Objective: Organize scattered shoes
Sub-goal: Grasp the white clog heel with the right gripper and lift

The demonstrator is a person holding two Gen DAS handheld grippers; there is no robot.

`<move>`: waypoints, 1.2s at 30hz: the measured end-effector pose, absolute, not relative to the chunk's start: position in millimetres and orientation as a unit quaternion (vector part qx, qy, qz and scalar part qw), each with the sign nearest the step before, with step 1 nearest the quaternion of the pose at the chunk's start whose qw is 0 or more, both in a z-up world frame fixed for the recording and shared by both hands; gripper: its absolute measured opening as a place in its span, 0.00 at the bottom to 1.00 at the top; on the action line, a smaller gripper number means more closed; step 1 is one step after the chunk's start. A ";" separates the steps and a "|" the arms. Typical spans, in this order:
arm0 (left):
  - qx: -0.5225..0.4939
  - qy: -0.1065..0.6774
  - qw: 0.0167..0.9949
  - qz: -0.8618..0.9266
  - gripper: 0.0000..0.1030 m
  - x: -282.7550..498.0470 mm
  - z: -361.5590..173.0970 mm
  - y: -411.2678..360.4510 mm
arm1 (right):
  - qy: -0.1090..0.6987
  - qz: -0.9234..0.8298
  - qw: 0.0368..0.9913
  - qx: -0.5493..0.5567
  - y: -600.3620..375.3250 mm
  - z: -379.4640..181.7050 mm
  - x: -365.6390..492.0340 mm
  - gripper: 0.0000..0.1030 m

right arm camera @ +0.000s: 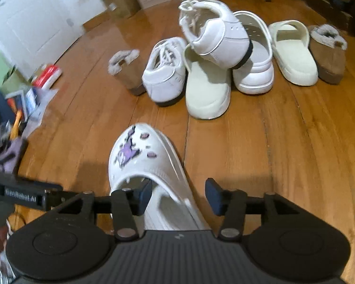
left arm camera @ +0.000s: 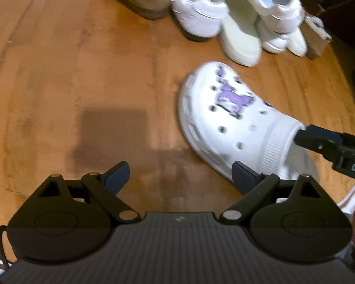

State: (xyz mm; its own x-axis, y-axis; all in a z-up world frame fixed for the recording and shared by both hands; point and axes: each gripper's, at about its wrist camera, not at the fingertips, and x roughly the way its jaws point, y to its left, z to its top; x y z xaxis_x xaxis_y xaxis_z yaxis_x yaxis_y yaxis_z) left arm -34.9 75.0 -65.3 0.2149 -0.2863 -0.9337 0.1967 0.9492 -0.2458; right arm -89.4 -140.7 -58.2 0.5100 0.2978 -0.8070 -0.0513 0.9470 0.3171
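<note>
A white clog with a purple charm (right arm camera: 139, 163) lies on the wooden floor, apart from the shoe pile. My right gripper (right arm camera: 178, 196) is open at its heel end; one finger is inside the opening, the other outside the clog's right side wall. In the left wrist view the same clog (left arm camera: 229, 118) is ahead and to the right, and the right gripper (left arm camera: 319, 142) touches its collar. My left gripper (left arm camera: 181, 177) is open over bare floor, holding nothing. Behind is a pile: a second white clog (right arm camera: 255, 59), two white sneakers (right arm camera: 165, 71), cream slides (right arm camera: 208, 87) and brown fur-lined slippers (right arm camera: 329, 52).
One sneaker (right arm camera: 215, 37) rests on top of the pile, tilted. Loose clutter (right arm camera: 23, 99) lies on the floor at the left, near a white door (right arm camera: 35, 23) and a cardboard box (right arm camera: 120, 0). A wooden furniture leg (left arm camera: 317, 37) stands by the pile.
</note>
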 end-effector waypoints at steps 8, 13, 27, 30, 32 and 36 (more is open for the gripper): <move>-0.005 0.600 0.776 -0.196 0.91 -47.6 -59.8 45.0 | 0.500 0.144 0.853 0.046 -132.3 -56.3 -85.4 0.49; 0.006 0.593 0.762 -0.260 0.91 -58.3 -49.8 32.8 | 0.516 0.161 0.841 0.030 -133.3 -55.7 -90.2 0.49; -0.024 0.607 0.741 -0.286 0.91 -65.3 -41.6 54.0 | 0.511 0.240 0.814 -0.134 -97.2 -47.2 -73.1 0.15; -0.023 0.611 0.739 -0.283 0.91 -63.6 -45.4 52.2 | 0.507 0.241 0.812 -0.160 -83.1 -57.9 -63.4 0.15; -0.025 0.611 0.740 -0.281 0.91 -61.6 -46.5 51.4 | 0.500 0.238 0.817 -0.160 -78.1 -65.4 -56.9 0.15; -0.020 0.609 0.745 -0.272 0.91 -58.1 -44.7 52.4 | 0.515 0.196 0.831 -0.077 -87.6 -78.3 -45.5 0.15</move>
